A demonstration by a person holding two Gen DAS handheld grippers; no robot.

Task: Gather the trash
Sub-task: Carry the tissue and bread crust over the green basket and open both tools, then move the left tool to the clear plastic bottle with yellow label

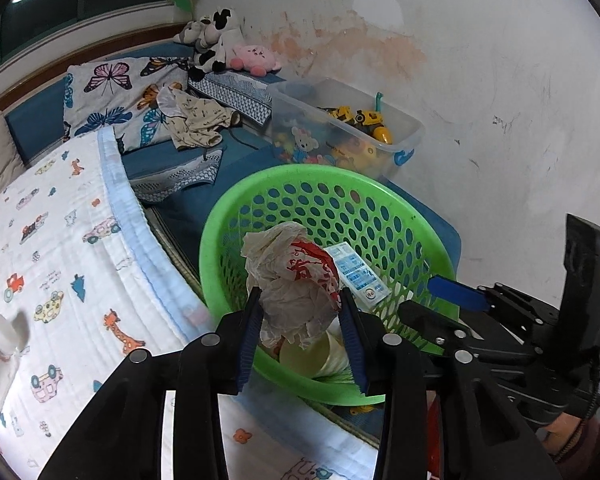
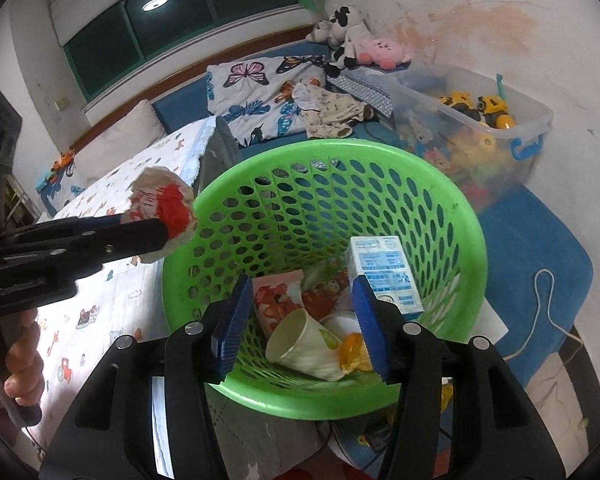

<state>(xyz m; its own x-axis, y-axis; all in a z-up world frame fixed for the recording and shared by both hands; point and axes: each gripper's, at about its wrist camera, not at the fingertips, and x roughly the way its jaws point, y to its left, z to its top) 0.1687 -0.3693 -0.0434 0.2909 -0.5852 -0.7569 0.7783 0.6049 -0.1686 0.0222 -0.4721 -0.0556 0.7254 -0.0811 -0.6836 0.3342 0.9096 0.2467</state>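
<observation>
A green perforated basket stands by the bed. My left gripper is shut on a crumpled white wrapper with red print, held over the basket's near-left rim. My right gripper hangs open above the basket. A white-and-blue milk carton leans inside the basket, just past its right finger, with no pad pressing on it. Below lie a paper cup, a pink packet and orange peel.
A clear toy bin sits behind the basket against the white wall. The bed's cartoon-print blanket lies to the left with a clear plastic bottle on it. A butterfly pillow and plush toys lie farther back.
</observation>
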